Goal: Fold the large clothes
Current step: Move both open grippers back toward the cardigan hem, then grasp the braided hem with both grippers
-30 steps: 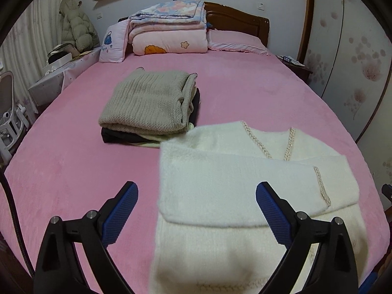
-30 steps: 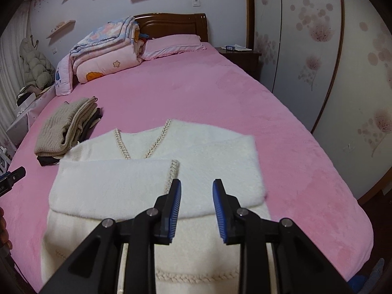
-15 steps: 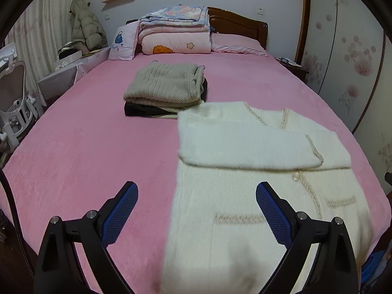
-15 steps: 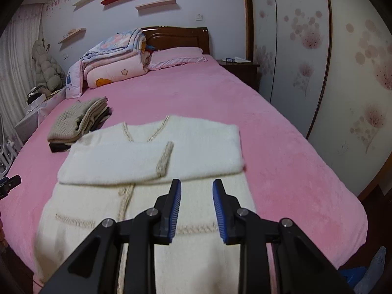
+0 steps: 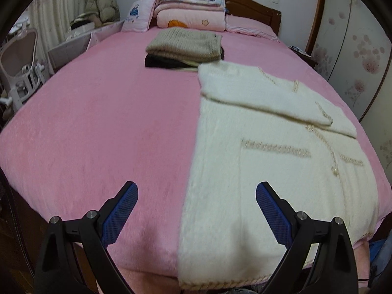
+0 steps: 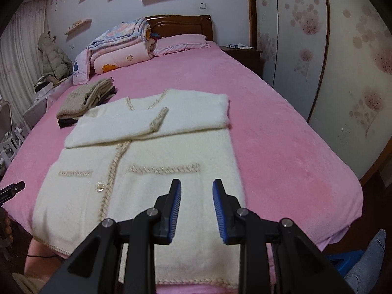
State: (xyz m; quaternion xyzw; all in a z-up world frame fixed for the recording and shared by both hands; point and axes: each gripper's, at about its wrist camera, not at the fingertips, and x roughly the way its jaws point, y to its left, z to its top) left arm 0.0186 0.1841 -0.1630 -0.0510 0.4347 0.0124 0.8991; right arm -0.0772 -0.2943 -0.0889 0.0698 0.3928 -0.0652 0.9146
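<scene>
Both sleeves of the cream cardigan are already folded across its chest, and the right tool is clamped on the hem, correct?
Not quite. The right tool holds nothing: its jaws stand apart over the cream cardigan, as the right wrist view shows. Both sleeves are folded across the chest.

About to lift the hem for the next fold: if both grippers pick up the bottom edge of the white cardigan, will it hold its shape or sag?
The white cardigan will probably sag between the grips: it lies limp and drapes over the bed edge. Its fluffy knit looks thick, so likely not slippery. The folded sleeves lie loose and may slide.
</scene>
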